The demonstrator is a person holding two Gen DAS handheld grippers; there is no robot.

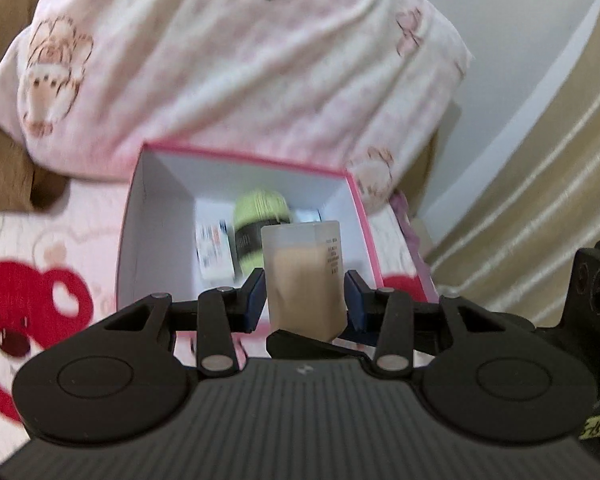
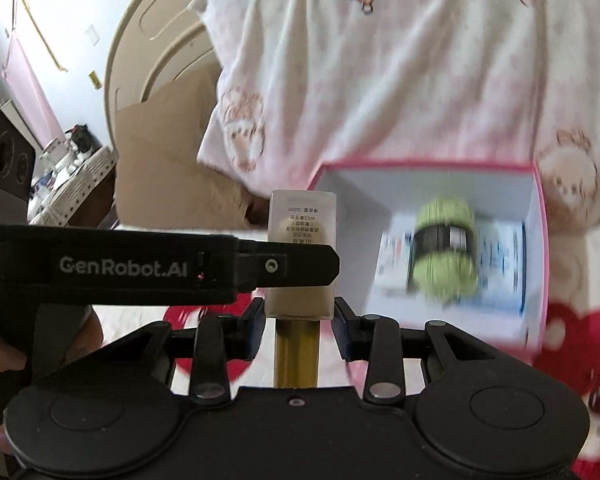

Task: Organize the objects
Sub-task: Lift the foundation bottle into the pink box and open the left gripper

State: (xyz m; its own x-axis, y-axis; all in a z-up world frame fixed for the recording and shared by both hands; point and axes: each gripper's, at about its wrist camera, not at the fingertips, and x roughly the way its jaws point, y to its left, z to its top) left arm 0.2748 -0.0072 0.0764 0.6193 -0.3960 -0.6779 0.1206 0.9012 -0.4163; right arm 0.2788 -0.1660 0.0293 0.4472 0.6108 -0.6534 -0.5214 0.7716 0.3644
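Observation:
A beige bottle with a frosted body (image 1: 304,280) sits between the fingers of my left gripper (image 1: 305,298), which is shut on it. The same bottle (image 2: 302,236), with a gold cap toward the camera, also sits between the fingers of my right gripper (image 2: 300,328), shut on it. The left gripper's body (image 2: 160,268) crosses in front of the bottle in the right wrist view. Behind stands an open pink-edged white box (image 1: 156,216) (image 2: 538,240) holding a green yarn ball (image 1: 260,224) (image 2: 446,248) and small printed cartons (image 1: 212,252).
The box rests on a pink bedspread with red bears (image 1: 32,312). A pink-and-white printed pillow (image 1: 240,60) (image 2: 400,80) lies behind the box. A brown cardboard box (image 2: 160,152) stands at the left, a cream headboard and curtain (image 1: 540,200) at the right.

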